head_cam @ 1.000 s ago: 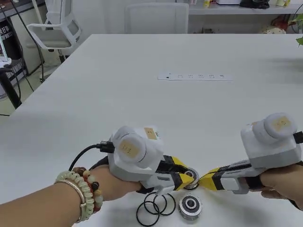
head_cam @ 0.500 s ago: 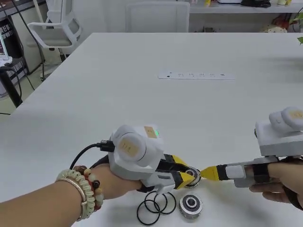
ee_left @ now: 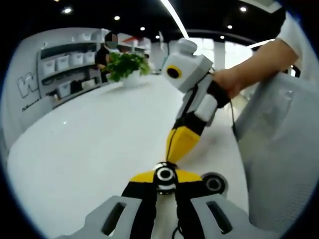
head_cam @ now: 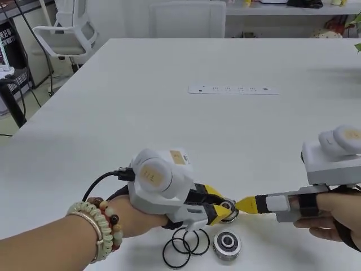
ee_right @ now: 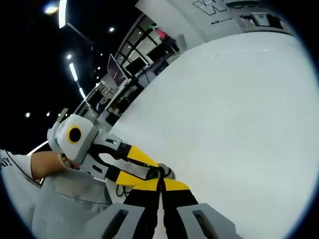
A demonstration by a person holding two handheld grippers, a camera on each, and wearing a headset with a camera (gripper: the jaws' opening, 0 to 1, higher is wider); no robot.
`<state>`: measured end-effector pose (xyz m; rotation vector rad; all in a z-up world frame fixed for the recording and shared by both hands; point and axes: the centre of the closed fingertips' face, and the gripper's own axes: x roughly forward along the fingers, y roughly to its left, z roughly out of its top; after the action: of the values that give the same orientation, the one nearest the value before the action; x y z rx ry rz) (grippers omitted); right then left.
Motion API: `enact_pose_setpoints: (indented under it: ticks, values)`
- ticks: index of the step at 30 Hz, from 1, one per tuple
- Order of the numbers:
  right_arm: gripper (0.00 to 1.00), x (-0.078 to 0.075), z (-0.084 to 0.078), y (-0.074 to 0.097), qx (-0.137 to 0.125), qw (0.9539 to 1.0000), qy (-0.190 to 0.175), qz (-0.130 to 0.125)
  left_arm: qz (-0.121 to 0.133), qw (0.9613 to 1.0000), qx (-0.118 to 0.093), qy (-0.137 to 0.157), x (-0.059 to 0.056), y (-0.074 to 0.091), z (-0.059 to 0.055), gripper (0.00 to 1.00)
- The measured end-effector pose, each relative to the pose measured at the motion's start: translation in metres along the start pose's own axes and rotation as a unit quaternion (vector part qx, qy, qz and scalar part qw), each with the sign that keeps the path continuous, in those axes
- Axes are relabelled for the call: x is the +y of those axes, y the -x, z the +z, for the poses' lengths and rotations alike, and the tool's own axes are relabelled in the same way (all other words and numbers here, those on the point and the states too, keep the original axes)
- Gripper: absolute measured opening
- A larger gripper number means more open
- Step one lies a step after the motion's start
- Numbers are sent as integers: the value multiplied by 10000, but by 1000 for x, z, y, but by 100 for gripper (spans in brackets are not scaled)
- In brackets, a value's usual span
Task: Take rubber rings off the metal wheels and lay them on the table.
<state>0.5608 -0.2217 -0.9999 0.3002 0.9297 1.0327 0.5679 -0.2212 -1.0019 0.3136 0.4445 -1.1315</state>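
My left gripper is shut on a small metal wheel, held just above the white table. From the right, my right gripper meets that wheel tip to tip. Its yellow jaws are shut, and a thin black rubber ring seems pinched between them. A second metal wheel lies on the table near the front edge. Several loose black rubber rings lie beside it, under my left gripper.
A white power strip lies flat in the middle of the table. Office chairs stand beyond the far left corner and at the far edge. A green plant stands off to the right.
The right gripper's body has swung out to the right and lowered, while its tips stay at the held wheel. The left gripper has barely moved.
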Motion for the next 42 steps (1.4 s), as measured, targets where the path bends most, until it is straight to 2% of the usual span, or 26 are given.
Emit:
enact_pose_setpoints:
  ticks: [6,8,9,10,11,12,13,14,19,23,29,32,38,40,42]
  values:
    - [0,5,3,-2,-35,9999,43,84,5,10000,-6,6,0,0,0,14]
    - [0,14,8,-3,-176,9993,-39,324,0,10000,-9,6,0,0,0,14]
    - [0,33,19,-3,-437,9956,-82,822,8,10000,-13,2,0,-1,0,14]
    - [0,37,26,-3,-544,9949,-245,811,13,10000,-15,0,0,-1,1,14]
    - [0,18,14,-5,-118,9993,300,165,27,10000,-17,14,0,-1,1,14]
    - [0,21,19,-6,-321,9976,567,217,24,10000,-17,4,0,-1,1,14]
    - [0,27,14,-8,-228,9986,351,338,25,10000,-20,8,0,-1,1,14]
    - [0,25,14,-8,-208,9988,295,321,25,10000,-22,7,0,-1,0,14]
    - [0,4,11,0,-221,9997,104,19,29,10000,-23,7,0,-1,0,14]
    - [0,-9,6,3,-124,9997,32,-216,42,10000,-15,33,0,-1,1,14]
    - [0,-7,5,3,-109,9997,85,-203,14,9999,160,-4,0,-1,1,14]
    - [0,-7,5,3,-124,9997,92,-201,1,9998,202,-7,2,3,4,19]
    - [0,-7,10,6,-243,9995,63,-197,-33,9999,93,-90,2,18,24,25]
    - [0,-5,14,8,-325,9993,42,-173,-39,9998,46,-197,1,23,31,26]
    - [0,-4,17,10,-406,9991,29,-153,-97,9996,71,-240,-1,30,36,27]
